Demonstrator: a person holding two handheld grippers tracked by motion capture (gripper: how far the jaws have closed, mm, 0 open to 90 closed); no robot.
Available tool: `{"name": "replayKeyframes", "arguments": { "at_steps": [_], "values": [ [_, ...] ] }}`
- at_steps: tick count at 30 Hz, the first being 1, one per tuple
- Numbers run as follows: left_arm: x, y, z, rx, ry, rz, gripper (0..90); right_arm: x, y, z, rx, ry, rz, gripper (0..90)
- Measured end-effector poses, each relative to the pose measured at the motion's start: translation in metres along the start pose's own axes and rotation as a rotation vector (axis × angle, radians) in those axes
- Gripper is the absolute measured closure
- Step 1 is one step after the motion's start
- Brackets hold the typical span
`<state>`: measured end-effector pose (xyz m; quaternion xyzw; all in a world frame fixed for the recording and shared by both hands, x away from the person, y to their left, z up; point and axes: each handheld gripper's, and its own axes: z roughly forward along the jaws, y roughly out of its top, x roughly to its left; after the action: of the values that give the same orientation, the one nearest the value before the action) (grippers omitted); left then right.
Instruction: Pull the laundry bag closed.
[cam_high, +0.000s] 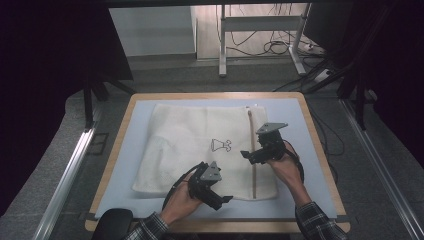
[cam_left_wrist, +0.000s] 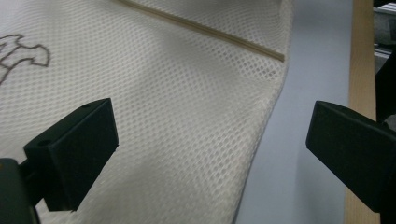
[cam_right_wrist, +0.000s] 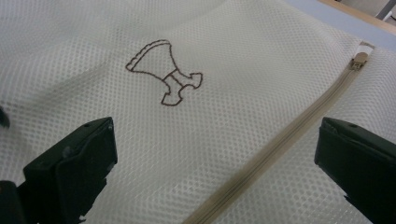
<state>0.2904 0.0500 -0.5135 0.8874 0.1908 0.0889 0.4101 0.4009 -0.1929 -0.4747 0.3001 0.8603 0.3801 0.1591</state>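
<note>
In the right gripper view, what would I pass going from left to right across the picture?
One black jaw, then the embroidered outline on the mesh laundry bag, then the beige zipper with its pull, then the other black jaw.

Even overhead light on bench (cam_high: 120, 165), dark surround; soft shadows, no glare; claw close-ups slightly soft.

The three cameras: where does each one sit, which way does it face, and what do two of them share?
High view: above the person's side, looking forward and down on the table; both forearms, left gripper, right gripper.
Left gripper view: rides on the left gripper, facing the mesh bag at its edge; open black jaws.
Right gripper view: rides on the right gripper, facing the zipper; open jaws.
Shared: both gripper views show the brown drawing and the zipper.
</note>
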Motion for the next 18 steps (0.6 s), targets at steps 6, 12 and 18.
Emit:
{"name": "replayKeyframes", "arguments": {
  "at_steps": [6, 12, 18],
  "values": [
    [0.005, -0.005, -0.01, -0.032, 0.019, -0.043, 2.2, 0.012, -0.005, -0.007, -0.011, 0.01, -0.014, 0.0],
    [0.011, -0.011, -0.022, -0.035, 0.041, -0.053, 2.2, 0.021, -0.01, -0.017, -0.037, 0.016, -0.013, 0.0],
    [0.014, -0.018, -0.032, -0.052, 0.061, -0.072, 2.3, 0.032, -0.021, -0.022, -0.048, 0.037, -0.014, 0.0]
  ]
}}
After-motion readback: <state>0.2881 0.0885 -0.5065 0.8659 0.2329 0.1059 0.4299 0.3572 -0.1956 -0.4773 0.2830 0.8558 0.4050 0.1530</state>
